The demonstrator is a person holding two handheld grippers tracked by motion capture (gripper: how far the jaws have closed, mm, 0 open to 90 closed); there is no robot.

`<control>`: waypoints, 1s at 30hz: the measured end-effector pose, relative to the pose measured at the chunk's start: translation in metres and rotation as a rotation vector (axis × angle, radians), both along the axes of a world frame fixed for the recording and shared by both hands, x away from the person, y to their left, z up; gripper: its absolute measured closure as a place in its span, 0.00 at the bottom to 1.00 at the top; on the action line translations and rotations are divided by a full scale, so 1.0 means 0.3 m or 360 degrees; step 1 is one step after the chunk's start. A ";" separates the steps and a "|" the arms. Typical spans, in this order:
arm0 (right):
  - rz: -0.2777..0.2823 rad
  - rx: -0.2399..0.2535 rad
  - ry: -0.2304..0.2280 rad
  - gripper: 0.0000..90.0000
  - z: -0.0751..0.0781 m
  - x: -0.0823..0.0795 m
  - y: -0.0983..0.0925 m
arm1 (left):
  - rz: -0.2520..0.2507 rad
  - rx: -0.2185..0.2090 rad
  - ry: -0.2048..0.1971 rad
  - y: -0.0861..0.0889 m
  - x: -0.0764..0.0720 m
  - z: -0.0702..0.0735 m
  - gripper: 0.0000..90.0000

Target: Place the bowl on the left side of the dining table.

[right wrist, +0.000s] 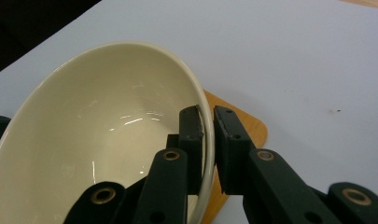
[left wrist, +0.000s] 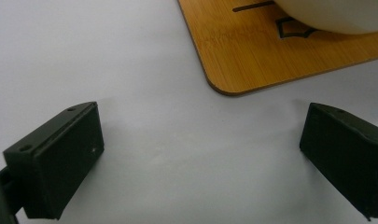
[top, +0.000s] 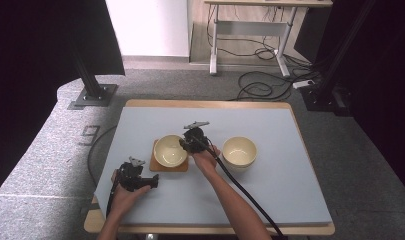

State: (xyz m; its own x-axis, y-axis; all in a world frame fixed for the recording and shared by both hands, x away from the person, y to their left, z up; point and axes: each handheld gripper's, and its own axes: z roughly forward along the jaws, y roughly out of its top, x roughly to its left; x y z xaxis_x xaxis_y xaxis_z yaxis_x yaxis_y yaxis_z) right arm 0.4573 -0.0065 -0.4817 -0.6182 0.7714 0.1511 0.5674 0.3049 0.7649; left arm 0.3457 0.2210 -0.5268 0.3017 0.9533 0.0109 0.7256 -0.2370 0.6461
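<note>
The right gripper point(right wrist: 208, 122) pinches the rim of a cream bowl point(right wrist: 98, 135), one jaw inside the wall and the other outside. In the high view this gripper point(top: 186, 143) meets the bowl point(top: 170, 150) at its right edge, and the bowl sits on a wooden board point(top: 157, 166) near the middle of the grey mat point(top: 270, 195). A second cream bowl point(top: 239, 151) stands apart to the right. The left gripper point(left wrist: 200, 154), jaws spread, rests on the mat just short of the board's corner point(left wrist: 242, 65).
</note>
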 end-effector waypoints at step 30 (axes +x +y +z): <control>-0.0012 -0.0085 -0.0029 0.90 0.006 0.004 -0.014 | 0.0001 0.0001 -0.0003 -0.001 -0.001 0.000 0.00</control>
State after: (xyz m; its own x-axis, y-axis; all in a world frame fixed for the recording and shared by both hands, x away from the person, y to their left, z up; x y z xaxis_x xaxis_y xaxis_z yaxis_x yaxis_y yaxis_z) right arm 0.4584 -0.0108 -0.4799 -0.6148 0.7826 0.0980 0.5557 0.3416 0.7580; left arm 0.3454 0.2208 -0.5269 0.3012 0.9535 0.0121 0.7246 -0.2371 0.6471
